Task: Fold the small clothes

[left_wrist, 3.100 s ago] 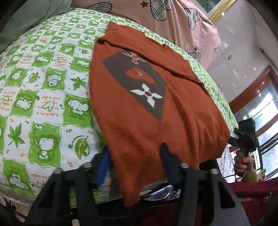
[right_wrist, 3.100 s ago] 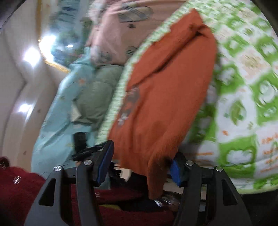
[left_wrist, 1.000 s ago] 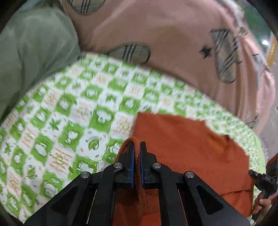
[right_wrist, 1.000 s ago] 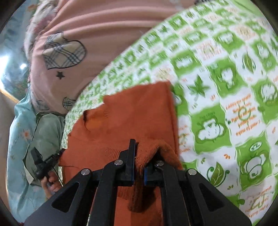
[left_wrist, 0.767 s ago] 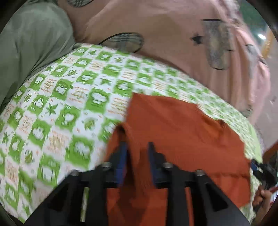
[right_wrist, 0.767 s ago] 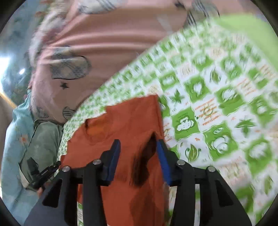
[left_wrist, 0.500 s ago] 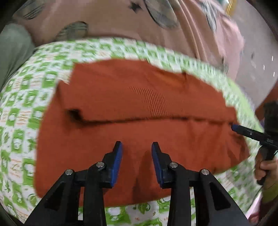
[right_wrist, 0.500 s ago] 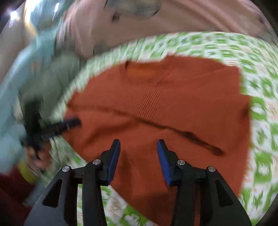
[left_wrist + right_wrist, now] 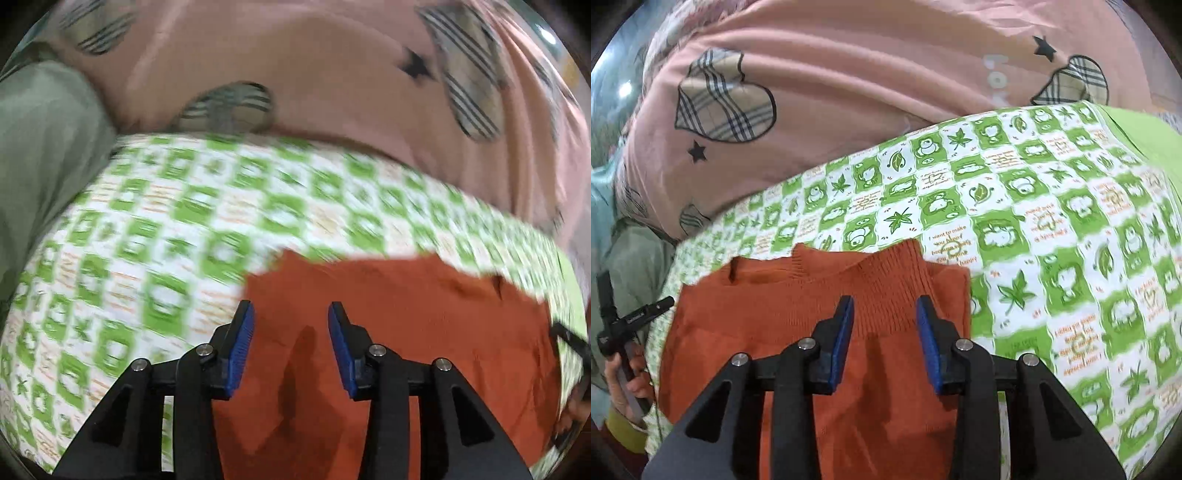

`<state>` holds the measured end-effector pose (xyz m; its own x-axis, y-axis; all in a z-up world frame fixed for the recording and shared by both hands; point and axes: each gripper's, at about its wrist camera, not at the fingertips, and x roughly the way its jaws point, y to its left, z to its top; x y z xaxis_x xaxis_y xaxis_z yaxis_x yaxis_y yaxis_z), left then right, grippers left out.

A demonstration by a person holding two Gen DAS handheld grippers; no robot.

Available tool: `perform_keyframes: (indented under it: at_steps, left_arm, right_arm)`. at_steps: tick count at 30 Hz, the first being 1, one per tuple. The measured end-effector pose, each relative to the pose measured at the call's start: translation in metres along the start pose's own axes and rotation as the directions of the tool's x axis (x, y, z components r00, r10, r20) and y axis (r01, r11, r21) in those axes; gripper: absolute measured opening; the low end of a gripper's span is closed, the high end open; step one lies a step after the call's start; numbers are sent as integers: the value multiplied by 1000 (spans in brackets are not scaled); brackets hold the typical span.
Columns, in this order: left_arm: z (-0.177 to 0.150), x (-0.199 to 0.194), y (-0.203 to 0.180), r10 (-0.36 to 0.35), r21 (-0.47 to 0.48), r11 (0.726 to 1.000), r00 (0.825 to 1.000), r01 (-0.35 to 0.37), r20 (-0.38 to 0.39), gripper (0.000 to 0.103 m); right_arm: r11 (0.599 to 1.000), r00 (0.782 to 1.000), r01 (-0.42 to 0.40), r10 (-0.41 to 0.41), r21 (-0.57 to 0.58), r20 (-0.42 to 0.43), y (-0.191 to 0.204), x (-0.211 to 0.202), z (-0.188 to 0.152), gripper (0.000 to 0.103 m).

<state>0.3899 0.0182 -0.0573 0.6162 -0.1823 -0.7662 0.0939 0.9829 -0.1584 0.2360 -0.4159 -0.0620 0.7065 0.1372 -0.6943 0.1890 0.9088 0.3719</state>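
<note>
Bedding fills both views: a pink quilt with plaid hearts and black stars [image 9: 849,74] lies bunched at the far side, and nearer is a green-and-white checked sheet with frog and leaf prints [image 9: 1052,229]. On that sheet rests the rust-orange knitted sweater [image 9: 798,317], folded flat, its ribbed hem lying on top toward the far edge in the right wrist view. A grey-green cloth [image 9: 40,155] sits at the far left. The left claw [image 9: 291,347] hovers over the sweater's left part with its blue pads spread apart, holding nothing; its view is blurred. The right claw [image 9: 884,345] is likewise spread, empty, above the ribbed band.
</note>
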Motion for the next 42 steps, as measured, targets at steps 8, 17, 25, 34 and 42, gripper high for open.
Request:
perform_keyframes:
  at_steps: [8,17,25,34,42]
  left_arm:
    - [-75,-56,37,-104,-155,982,994,105,14,51]
    - [-195,-122,40,-228,-288,933,974,217,-5,58]
    - [-235,-125,32,-319,-344,893,947,290,-32,60]
    - [-213,-91,37,-329,-443,843,944,304,20,66]
    - [-175,-59,51,-204,-497,841,976,214,75,28]
  right_arm:
    - [991,991,-131,131,18,-31,26,-24,-74,40]
    - [973,978,-202,207,111,-40,25,-75,-146,47]
    - [964,966,-242,250,111,-61,38,-96,-168,55]
    - [957,957,-268,278,109,-81,47,-93,-173,58]
    - [959,958,-261,272,114,-93,44,-82,-169,58]
